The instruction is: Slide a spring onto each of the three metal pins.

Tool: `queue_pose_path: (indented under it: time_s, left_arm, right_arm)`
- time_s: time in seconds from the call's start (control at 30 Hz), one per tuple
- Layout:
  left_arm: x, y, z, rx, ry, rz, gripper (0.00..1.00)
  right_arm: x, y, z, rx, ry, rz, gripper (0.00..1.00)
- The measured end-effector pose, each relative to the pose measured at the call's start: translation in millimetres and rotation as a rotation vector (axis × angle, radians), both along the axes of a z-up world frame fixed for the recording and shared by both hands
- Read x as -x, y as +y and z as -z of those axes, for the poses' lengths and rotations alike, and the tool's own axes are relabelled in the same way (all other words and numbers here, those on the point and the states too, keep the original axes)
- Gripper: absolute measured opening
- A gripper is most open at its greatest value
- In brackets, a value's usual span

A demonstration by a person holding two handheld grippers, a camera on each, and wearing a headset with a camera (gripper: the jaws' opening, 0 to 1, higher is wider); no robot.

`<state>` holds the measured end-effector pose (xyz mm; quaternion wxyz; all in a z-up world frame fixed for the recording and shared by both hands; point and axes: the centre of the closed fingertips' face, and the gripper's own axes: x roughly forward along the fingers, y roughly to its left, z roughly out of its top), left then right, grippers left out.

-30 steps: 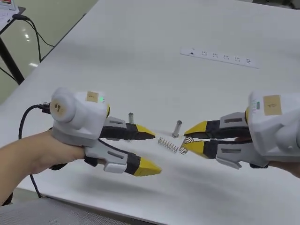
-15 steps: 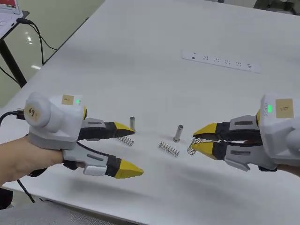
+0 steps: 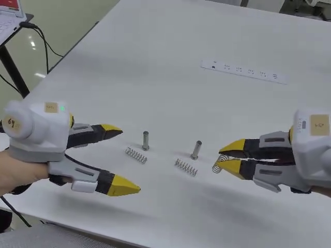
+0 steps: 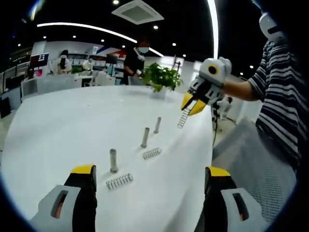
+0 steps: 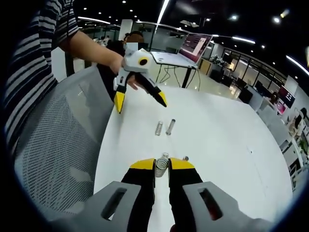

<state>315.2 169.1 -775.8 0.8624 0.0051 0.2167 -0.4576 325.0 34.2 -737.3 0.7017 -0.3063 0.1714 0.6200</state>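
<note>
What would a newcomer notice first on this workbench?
Near the front edge of the white table, the right claw pinches a spring in its yellow tips. Opposite, the left claw gapes wide open. Between them upright metal pins stand bare, two loose springs lying beside them.

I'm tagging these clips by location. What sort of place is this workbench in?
Probably an open-plan office or lab floor: a long white table with a power strip on it, a potted plant beyond it, and a ceiling air vent among rows of recessed lights.
</note>
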Motion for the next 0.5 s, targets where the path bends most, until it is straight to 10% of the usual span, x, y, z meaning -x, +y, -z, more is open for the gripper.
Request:
queue_pose_path:
  time_s: [0.5]
  left_arm:
    - [-9.9,8.2,-3.7,0.016,-0.02,-0.05,0.98]
  right_arm:
    - [-29.8,-29.1,-2.3,0.013,-0.017,0.11,0.06]
